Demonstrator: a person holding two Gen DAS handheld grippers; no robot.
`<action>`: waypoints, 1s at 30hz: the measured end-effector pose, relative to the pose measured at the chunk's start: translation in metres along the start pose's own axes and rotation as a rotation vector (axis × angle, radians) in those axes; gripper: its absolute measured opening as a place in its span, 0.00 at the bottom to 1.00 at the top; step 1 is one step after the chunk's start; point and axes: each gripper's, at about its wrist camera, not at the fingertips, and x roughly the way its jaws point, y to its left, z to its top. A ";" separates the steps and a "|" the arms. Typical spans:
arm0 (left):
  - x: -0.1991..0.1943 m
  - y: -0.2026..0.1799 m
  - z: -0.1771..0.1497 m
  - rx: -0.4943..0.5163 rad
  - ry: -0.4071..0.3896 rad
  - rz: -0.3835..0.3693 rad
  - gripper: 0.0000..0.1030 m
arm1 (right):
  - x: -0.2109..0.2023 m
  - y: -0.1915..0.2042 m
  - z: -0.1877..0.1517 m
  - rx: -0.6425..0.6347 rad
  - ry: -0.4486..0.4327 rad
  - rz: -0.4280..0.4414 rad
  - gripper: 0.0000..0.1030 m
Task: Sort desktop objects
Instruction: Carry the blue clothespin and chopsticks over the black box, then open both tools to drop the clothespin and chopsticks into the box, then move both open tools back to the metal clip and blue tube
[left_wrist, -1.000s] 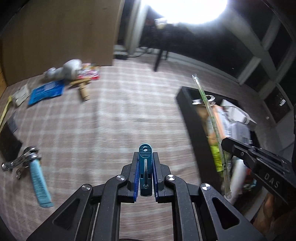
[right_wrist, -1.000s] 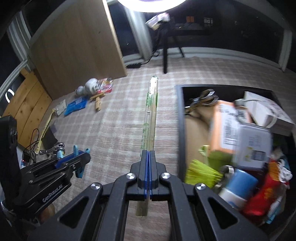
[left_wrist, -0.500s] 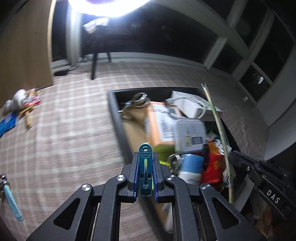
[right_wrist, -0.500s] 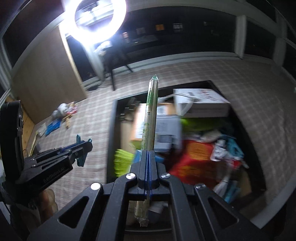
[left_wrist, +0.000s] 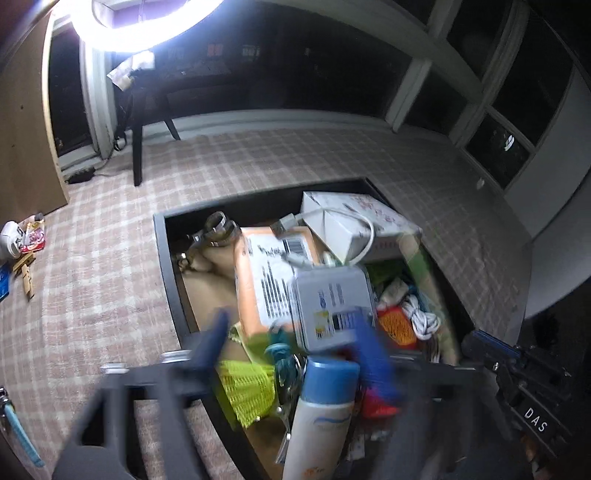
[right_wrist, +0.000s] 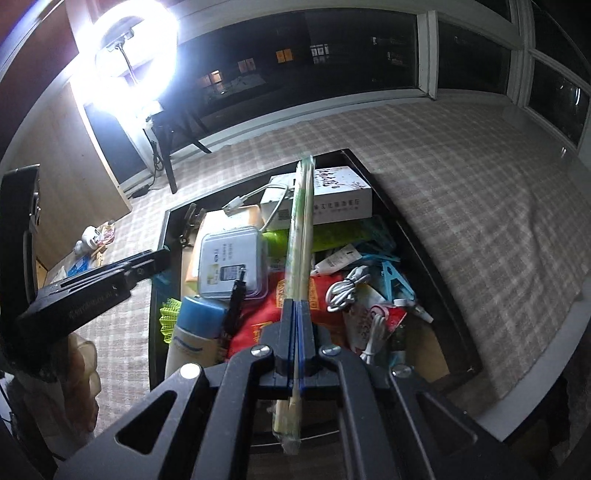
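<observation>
As my left claw (left_wrist: 291, 350) opens empty and my right claw (right_wrist: 295, 334) loosens around the long plastic-wrapped wooden chopsticks (right_wrist: 301, 236), they may slide outside the crowded black bin (right_wrist: 157, 295)

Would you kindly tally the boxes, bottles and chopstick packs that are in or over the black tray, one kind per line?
Boxes: 3 (white box, grey box, orange box)
Bottles: 1 (blue-capped bottle)
Chopstick packs: 1 (chopstick pack, above the tray)
Total: 5
</observation>
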 end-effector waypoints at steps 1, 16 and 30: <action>-0.002 0.000 0.001 0.006 -0.016 0.009 0.72 | 0.000 -0.003 0.001 0.012 0.001 -0.014 0.27; -0.010 0.026 0.003 -0.020 -0.007 0.070 0.72 | 0.003 0.014 0.013 -0.038 -0.020 0.024 0.49; -0.061 0.121 -0.018 -0.157 -0.045 0.228 0.72 | 0.028 0.100 0.025 -0.162 0.020 0.162 0.55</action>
